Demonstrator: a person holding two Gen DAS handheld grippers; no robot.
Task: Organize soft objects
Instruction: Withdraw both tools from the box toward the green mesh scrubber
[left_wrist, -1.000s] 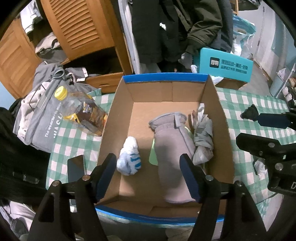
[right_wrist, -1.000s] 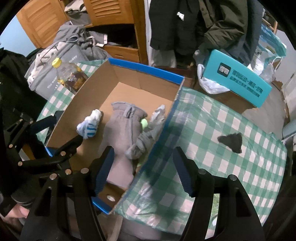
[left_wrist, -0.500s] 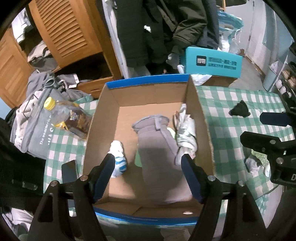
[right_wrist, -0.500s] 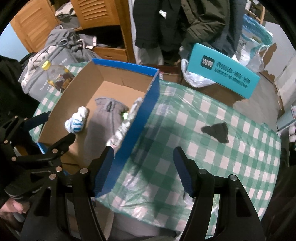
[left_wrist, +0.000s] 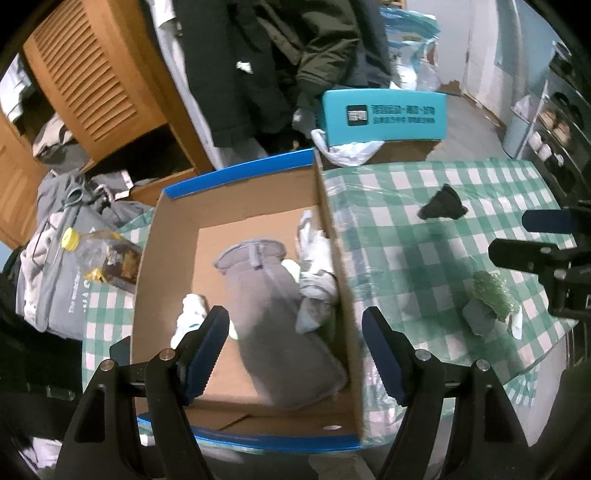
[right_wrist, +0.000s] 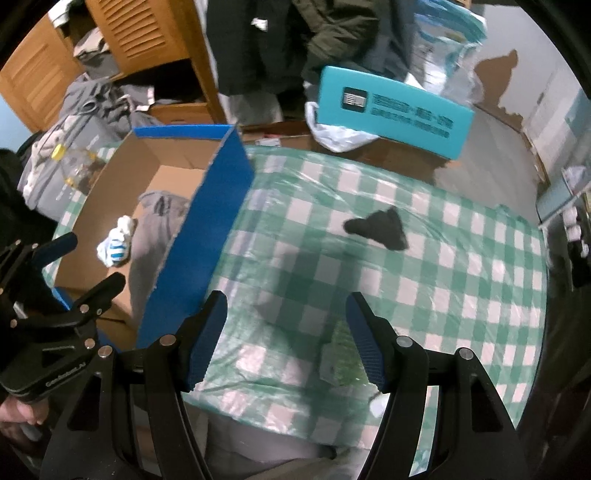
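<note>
Setting: cluttered room, wooden louvred cupboard (left_wrist: 92, 85) at far left, dark coats (left_wrist: 258, 55) hanging at the far middle, a table under a green-and-white checked cloth (right_wrist: 424, 295) in front.
Far left edge: grey clothes and a bag (left_wrist: 55, 266) heaped beside the table; a clear bottle with a yellow cap (left_wrist: 103, 254) lies on the cloth just left of the box.
Cardboard box (left_wrist: 236, 195): open-topped, blue outside, on the left part of the table.
Inside the box: a white-and-blue rolled sock (right_wrist: 116, 245) at left, a long grey soft item (left_wrist: 277, 314) in the middle, a pale grey crumpled cloth (left_wrist: 316, 266) against the right wall, a bit of light green showing between the last two.
Left gripper (left_wrist: 295, 350): hovers over the near right part of the box, its right wall between the blue pads, jaws spread wide, nothing pinched.
Right gripper (right_wrist: 286, 336): over bare cloth right of the box, jaws apart, holding nothing.
Near right of table: a green fuzzy item on a grey-white piece (left_wrist: 491, 302), just beside the right gripper's right finger.
Far right of table: a black soft item (right_wrist: 380, 227) alone on the cloth, well apart from the box.
Behind the table: a teal carton (right_wrist: 391, 110) with a white plastic bag (right_wrist: 336, 136) under it.
</note>
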